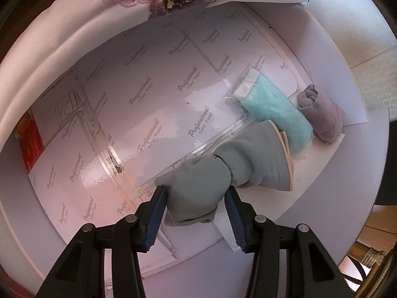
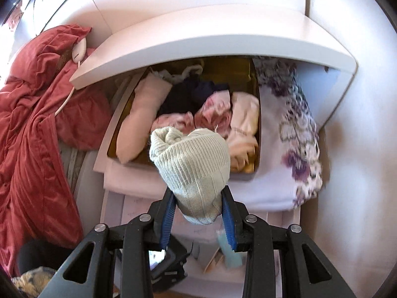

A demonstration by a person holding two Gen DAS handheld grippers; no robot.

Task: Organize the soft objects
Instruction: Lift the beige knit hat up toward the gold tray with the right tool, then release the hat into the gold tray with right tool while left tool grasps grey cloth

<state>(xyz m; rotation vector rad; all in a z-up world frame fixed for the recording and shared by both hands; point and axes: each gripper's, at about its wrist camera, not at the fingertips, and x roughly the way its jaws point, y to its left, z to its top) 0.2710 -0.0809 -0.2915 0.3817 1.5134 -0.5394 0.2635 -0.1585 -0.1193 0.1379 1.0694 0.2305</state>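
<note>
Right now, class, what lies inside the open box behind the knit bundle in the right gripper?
Inside the box lie pale pink rolls, a dark navy item and pink floral pieces. The cream knit bundle hides the front middle; the box floor is mostly covered.

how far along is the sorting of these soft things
Partly done. The box under the shelf already holds several rolled pink and dark pieces. In hand: the right gripper grips a cream knit hat in front of that box, and the left gripper grips a grey sock. Left: a teal bundle and a lilac roll on the table.
</note>
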